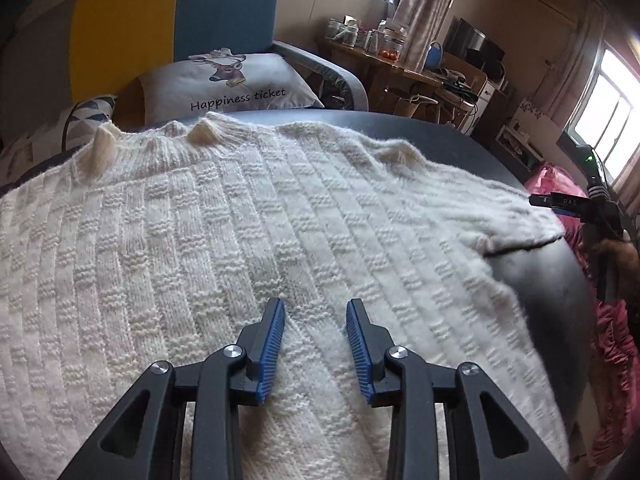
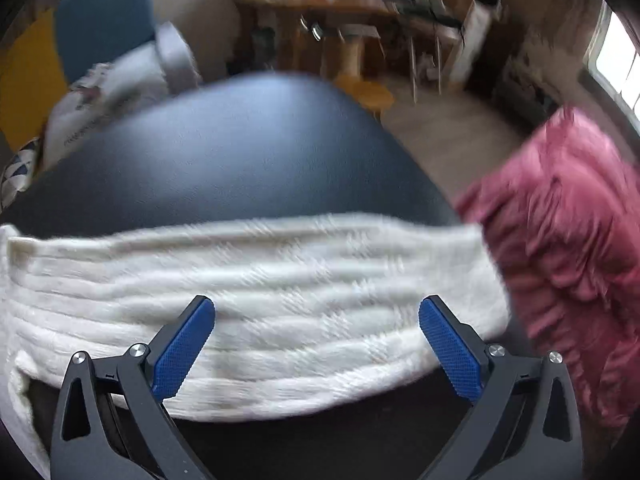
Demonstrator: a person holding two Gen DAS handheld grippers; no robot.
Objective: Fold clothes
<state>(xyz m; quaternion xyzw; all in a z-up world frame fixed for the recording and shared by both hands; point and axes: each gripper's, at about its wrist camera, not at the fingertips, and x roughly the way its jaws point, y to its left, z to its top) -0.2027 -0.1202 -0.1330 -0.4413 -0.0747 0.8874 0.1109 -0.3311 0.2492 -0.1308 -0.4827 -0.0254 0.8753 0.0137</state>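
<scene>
A cream knitted sweater lies spread across the dark table. Its neck band points to the far left. My left gripper hovers open just over the sweater's body, nothing between its blue pads. One sleeve stretches across the right wrist view, which is blurred. My right gripper stands wide open above that sleeve, holding nothing. The right gripper also shows at the far right of the left wrist view, beside the sleeve's end.
A pink garment is heaped off the table's right side. Behind the table stands a sofa with a printed cushion. A cluttered wooden desk and a round stool stand further back.
</scene>
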